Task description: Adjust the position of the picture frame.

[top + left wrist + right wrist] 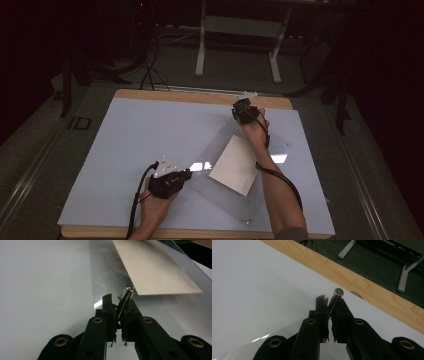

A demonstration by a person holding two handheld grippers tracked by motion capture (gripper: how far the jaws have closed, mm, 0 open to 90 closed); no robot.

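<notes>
item: clear plastic sheet (227, 187), w/ a sheet of white paper (235, 165) lying on it, on the pale blue table top (125, 150).

location: spans btwn the two grippers; one corner in the left gripper (119, 308), the opposite corner in the right gripper (331, 305). paper sits just ahead and to the right of the left jaws.

fittings: small metal post (126, 298) at the left-held corner, same kind of metal stud (335, 298) at the right-held corner; further studs at the other corners in the high view.

handling (est.): stiff-ish but thin, prob. light, glossy so slippery; will flex or sag if lifted unevenly, and the loose paper could slide off. best hold = at the corner posts, as now.

grip state: left jaws clenched on the post and sheet edge; right jaws clenched on its stud likewise.

pose: left hand (155, 205) low, near table edge, gripper (187, 175) pointing across toward the sheet. right forearm stretched far fwd, gripper (245, 111) near the far wooden edge (372, 293), angled down.
</notes>
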